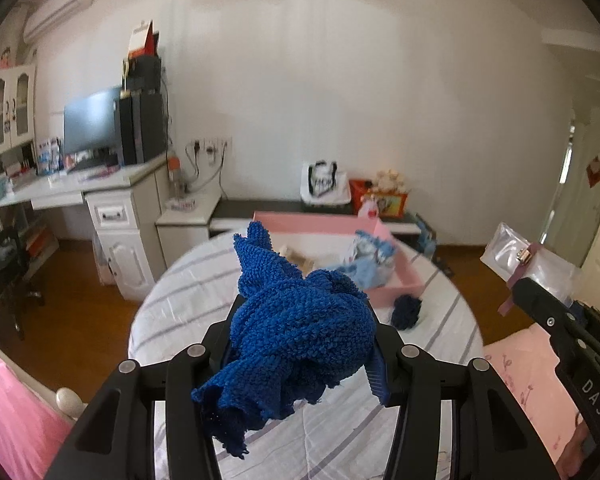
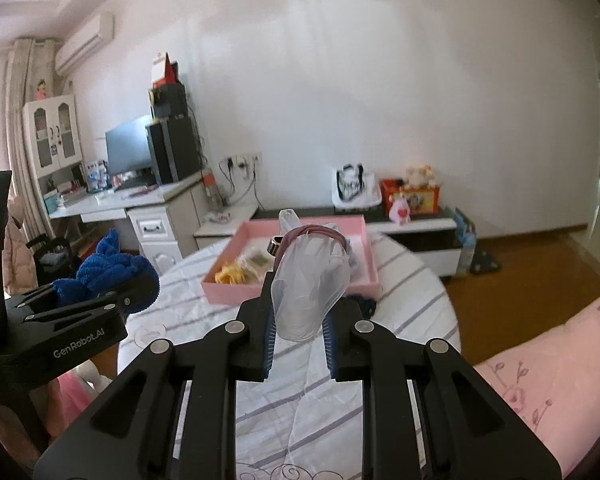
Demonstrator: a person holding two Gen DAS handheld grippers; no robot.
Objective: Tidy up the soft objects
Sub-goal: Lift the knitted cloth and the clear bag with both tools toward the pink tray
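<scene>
Two grippers, both loaded, both up off the round table (image 1: pixel 172 300). Your left gripper (image 1: pixel 300 328) is clamped on a bunched blue towel (image 1: pixel 300 320); the cloth bulges over the jaws, one end sticks up ahead of the fingertips, a frayed end hangs down below them. Jaws sit partway apart with the towel filling the gap. Your right gripper (image 2: pixel 300 320) is closed tight on a clear plastic bag (image 2: pixel 308 280) with a mauve strap (image 2: pixel 316 233) and a small metal clasp (image 2: pixel 275 245) at its top; the bag stands up between the blue pads and a thin tail of film trails down beneath the jaws.

Ahead of both grippers, on the striped cloth, sits the pink tray (image 2: pixel 236 292). Inside it: a yellow item (image 2: pixel 228 274) at the near left corner, light-blue soft stuff (image 1: pixel 368 264) toward the right side. Just beyond your left fingertips and slightly right, a small dark-blue bundle (image 1: pixel 406 310) lies on the table beside the tray's near wall. To the right of your left gripper, the right gripper (image 1: pixel 540 304) shows with the bag (image 1: pixel 520 256) lifted. To the left of your right gripper, the left one (image 2: pixel 112 292) shows holding the towel (image 2: pixel 108 266).
</scene>
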